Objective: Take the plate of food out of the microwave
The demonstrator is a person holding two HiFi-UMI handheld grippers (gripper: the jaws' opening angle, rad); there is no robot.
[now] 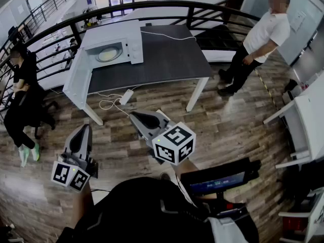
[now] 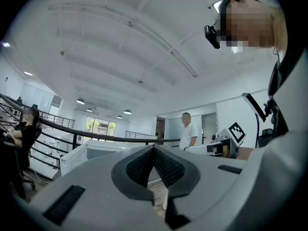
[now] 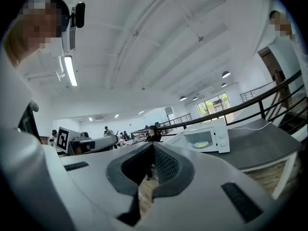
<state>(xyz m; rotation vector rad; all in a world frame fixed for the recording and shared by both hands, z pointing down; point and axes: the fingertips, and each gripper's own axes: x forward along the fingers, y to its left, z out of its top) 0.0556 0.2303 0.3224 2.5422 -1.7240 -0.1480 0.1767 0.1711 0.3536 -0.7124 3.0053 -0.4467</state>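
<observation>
A white microwave stands at the left end of a dark table, several steps ahead of me. A pale plate of food shows in its front. The right gripper view has the microwave and the plate far beyond the jaws; the left gripper view shows the microwave beyond the jaws. My left gripper is low at my left, shut and empty. My right gripper is held at centre, pointing toward the table, jaws together with nothing between them.
A black railing curves behind the table. A person in a white shirt stands at the right, and a person in black at the left. A power strip and cable lie on the wood floor. A white desk is at the right edge.
</observation>
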